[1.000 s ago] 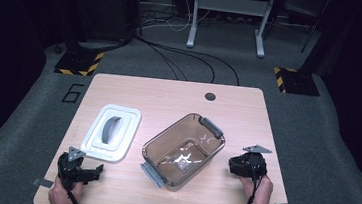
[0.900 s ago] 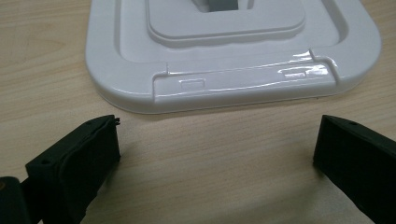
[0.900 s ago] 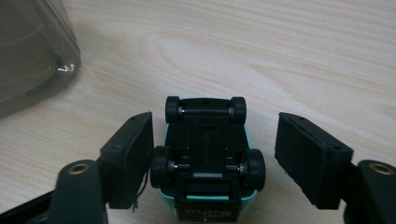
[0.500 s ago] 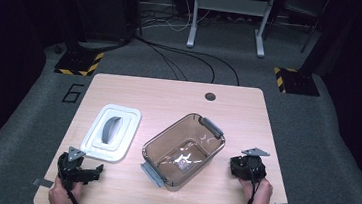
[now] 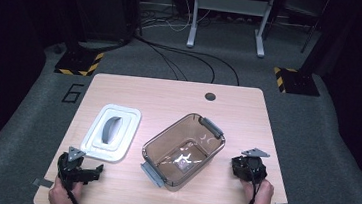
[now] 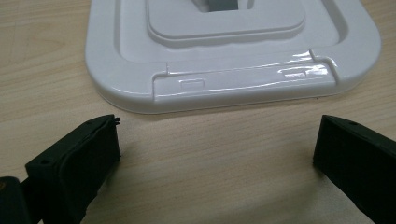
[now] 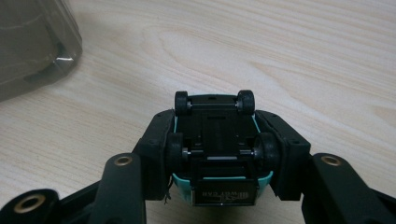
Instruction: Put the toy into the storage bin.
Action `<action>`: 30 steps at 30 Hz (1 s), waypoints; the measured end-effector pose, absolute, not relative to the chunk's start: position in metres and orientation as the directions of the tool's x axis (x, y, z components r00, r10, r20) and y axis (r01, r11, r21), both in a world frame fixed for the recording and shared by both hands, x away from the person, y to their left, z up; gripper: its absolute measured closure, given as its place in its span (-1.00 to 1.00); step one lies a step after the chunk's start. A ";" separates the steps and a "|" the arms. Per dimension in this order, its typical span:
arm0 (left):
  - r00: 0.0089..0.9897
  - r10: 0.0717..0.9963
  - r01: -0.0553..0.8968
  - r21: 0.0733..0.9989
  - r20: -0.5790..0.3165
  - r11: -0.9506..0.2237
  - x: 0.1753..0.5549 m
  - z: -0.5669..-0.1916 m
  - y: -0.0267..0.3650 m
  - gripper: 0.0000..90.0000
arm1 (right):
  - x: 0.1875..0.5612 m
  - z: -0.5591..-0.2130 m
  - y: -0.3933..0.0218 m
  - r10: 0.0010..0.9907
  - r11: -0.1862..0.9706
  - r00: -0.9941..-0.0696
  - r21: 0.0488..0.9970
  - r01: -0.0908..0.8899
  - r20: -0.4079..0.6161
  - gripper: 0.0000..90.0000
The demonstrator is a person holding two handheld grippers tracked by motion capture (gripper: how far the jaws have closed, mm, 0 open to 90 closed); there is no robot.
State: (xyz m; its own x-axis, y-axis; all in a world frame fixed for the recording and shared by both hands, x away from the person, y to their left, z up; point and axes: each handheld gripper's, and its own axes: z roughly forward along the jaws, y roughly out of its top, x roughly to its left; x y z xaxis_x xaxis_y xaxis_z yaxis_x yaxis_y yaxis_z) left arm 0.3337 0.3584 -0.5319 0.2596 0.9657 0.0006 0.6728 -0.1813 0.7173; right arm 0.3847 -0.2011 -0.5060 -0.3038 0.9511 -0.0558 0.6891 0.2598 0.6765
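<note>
A small teal toy car [image 7: 215, 147] lies wheels-up between the jaws of my right gripper [image 7: 215, 149], which is shut on it just above the wood. That right gripper [image 5: 248, 167] sits at the table's front right, beside a clear plastic container [image 5: 183, 149] standing open and empty at the middle. A white lid [image 5: 112, 131] with a grey handle lies flat at the left. My left gripper [image 5: 82, 169] rests near the front left edge, open, its jaws spread wide just short of the lid's near rim [image 6: 233, 84] with nothing between them.
The wooden table [image 5: 169, 96] has a dark round hole [image 5: 210, 96] near its far edge. Beyond it lie grey floor, cables and yellow-black striped bases [image 5: 78, 63]. A corner of the clear container [image 7: 32, 44] shows at the upper left of the right gripper view.
</note>
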 end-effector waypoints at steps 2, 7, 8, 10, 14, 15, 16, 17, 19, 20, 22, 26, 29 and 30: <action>0.260 0.966 0.673 0.717 0.001 -0.181 0.334 -0.532 0.358 -1.00 | 0.384 -0.504 -0.202 0.946 0.273 -0.319 0.676 0.685 -0.059 0.10; 0.260 0.966 0.673 0.717 0.001 -0.181 0.334 -0.532 0.358 -1.00 | 0.384 -0.500 -0.202 0.946 0.274 -0.316 0.682 0.678 -0.066 0.10; 0.260 0.966 0.673 0.717 0.001 -0.181 0.334 -0.532 0.358 -1.00 | 0.384 -0.499 -0.202 0.947 0.273 -0.315 0.682 0.679 -0.066 0.10; 0.260 0.966 0.673 0.717 0.001 -0.181 0.334 -0.532 0.358 -1.00 | 0.383 -0.498 -0.202 0.947 0.272 -0.316 0.687 0.674 -0.065 0.10; 0.260 0.966 0.673 0.717 0.000 -0.181 0.334 -0.532 0.358 -1.00 | 0.383 -0.493 -0.203 0.948 0.270 -0.311 0.694 0.667 -0.070 0.10; 0.260 0.966 0.673 0.718 0.000 -0.181 0.334 -0.532 0.358 -1.00 | 0.382 -0.492 -0.204 0.946 0.272 -0.315 0.697 0.663 -0.070 0.10; 0.260 0.966 0.673 0.718 0.000 -0.181 0.334 -0.532 0.358 -1.00 | 0.382 -0.491 -0.205 0.945 0.278 -0.320 0.696 0.663 -0.072 0.10; 0.260 0.966 0.673 0.717 0.000 -0.181 0.334 -0.532 0.358 -1.00 | 0.382 -0.489 -0.205 0.946 0.273 -0.318 0.699 0.661 -0.069 0.10; 0.260 0.966 0.673 0.717 0.001 -0.181 0.334 -0.532 0.358 -1.00 | 0.382 -0.487 -0.207 0.946 0.269 -0.319 0.703 0.658 -0.063 0.10; 0.260 0.966 0.673 0.717 0.000 -0.181 0.334 -0.532 0.358 -1.00 | 0.382 -0.485 -0.208 0.946 0.265 -0.318 0.705 0.657 -0.060 0.10; 0.260 0.966 0.673 0.717 0.001 -0.181 0.334 -0.532 0.358 -1.00 | 0.382 -0.483 -0.209 0.947 0.262 -0.317 0.710 0.654 -0.057 0.10; 0.260 0.966 0.673 0.717 0.001 -0.181 0.334 -0.532 0.358 -1.00 | 0.382 -0.477 -0.210 0.947 0.261 -0.316 0.719 0.644 -0.061 0.10; 0.260 0.966 0.673 0.717 0.000 -0.181 0.334 -0.532 0.358 -1.00 | 0.381 -0.472 -0.210 0.946 0.259 -0.318 0.723 0.640 -0.058 0.10; 0.260 0.966 0.673 0.717 0.000 -0.181 0.334 -0.532 0.358 -1.00 | 0.381 -0.471 -0.210 0.945 0.262 -0.322 0.727 0.635 -0.059 0.10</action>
State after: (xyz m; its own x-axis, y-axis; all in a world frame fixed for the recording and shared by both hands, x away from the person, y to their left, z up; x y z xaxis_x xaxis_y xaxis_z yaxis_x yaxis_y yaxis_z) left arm 0.3337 0.3584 -0.5319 0.2597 0.9657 0.0002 0.6729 -0.1811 0.7173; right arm 0.3812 -0.2105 -0.4710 -0.3222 0.9448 -0.0593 0.6348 0.2621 0.7268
